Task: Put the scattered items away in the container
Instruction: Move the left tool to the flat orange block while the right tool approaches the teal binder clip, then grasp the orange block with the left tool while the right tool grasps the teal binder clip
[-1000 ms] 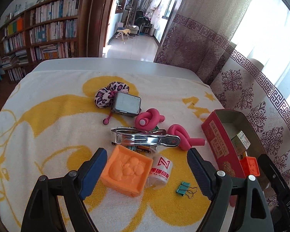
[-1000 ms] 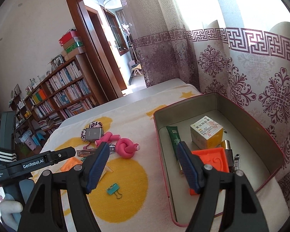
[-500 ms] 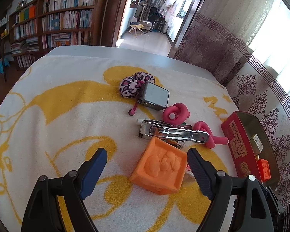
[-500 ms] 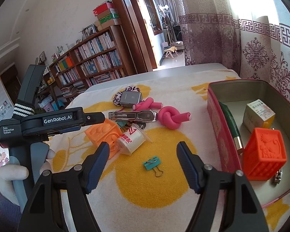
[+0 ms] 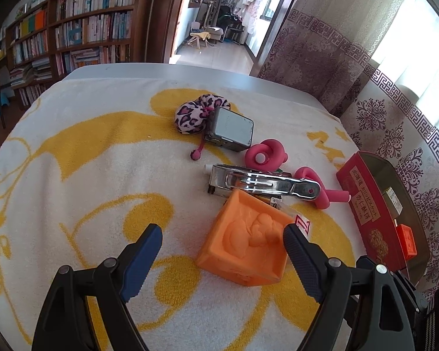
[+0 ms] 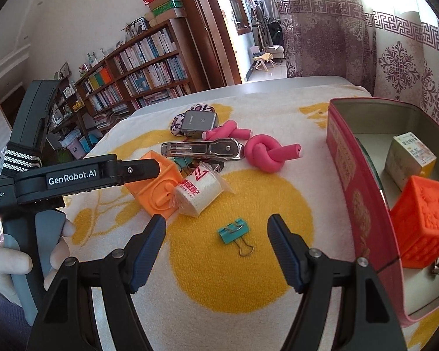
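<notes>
Sorting: partly done
Tin [image 6: 341,158]: right of the towel; holds a red block [image 6: 421,222] and a small box [image 6: 411,158]
Left gripper [image 5: 222,248]: jaws wide, empty, orange block [image 5: 245,248] partly between them
Right gripper [image 6: 216,242]: jaws wide, empty, over the binder clip [image 6: 234,232]
Remaining on towel: tape roll [image 6: 199,193], pink foam knot [image 6: 266,152], metal clip [image 6: 202,148], grey case [image 5: 231,131]

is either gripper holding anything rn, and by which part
Nothing is held. The left gripper is open near the orange block; the right gripper is open above the binder clip.

Bare towel [image 6: 243,278] around binder clip [image 6: 233,230]; tin wall [image 6: 357,193] blocks right, tape roll [image 6: 200,194] left.
</notes>
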Demonstrator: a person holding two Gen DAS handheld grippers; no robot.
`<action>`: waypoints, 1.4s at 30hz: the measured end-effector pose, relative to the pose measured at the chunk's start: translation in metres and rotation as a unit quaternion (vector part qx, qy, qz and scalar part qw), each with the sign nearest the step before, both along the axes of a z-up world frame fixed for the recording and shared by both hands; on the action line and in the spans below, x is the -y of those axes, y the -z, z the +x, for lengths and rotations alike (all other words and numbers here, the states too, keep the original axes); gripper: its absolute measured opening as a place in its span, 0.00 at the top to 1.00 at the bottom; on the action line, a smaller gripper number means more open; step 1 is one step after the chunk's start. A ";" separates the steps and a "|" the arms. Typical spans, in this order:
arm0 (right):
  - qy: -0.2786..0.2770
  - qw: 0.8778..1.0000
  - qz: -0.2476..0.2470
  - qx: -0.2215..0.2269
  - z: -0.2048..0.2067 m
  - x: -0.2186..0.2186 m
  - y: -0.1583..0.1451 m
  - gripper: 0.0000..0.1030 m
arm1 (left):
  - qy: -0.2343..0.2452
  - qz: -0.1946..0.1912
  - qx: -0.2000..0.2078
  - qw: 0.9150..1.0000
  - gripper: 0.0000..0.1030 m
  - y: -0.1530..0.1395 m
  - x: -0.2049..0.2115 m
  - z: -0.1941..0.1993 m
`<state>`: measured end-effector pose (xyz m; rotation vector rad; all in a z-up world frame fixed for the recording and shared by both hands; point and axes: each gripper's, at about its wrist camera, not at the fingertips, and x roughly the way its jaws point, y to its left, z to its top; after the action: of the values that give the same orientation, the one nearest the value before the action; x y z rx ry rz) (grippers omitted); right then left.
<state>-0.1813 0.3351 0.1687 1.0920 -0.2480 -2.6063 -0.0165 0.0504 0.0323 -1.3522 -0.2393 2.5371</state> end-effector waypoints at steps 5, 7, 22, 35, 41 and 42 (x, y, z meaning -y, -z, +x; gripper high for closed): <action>-0.001 1.000 -0.006 0.007 -0.002 -0.001 0.002 0.27 | 0.014 0.010 -0.005 1.000 0.16 0.001 0.000 0.003; -0.002 1.000 -0.007 0.007 -0.002 -0.001 0.002 0.27 | 0.020 0.005 -0.006 1.000 0.16 0.004 -0.004 0.004; -0.008 1.000 -0.009 0.014 -0.004 0.001 0.004 0.27 | 0.029 0.009 0.021 0.999 0.21 0.031 -0.008 -0.010; -0.005 0.999 0.022 0.045 -0.011 0.005 0.013 0.27 | 0.008 -0.046 -0.034 0.998 0.41 0.008 -0.003 0.008; -0.016 0.995 0.074 0.064 -0.024 0.011 0.019 0.37 | 0.006 -0.042 -0.033 0.999 0.41 0.006 0.000 0.010; -0.017 0.994 0.083 0.065 -0.026 0.012 0.020 0.38 | 0.007 -0.042 -0.032 0.999 0.41 0.007 -0.001 0.010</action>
<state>-0.2076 0.3229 0.1484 1.3123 -0.0411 -2.5653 -0.0068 0.0516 0.0253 -1.2952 -0.1105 2.6001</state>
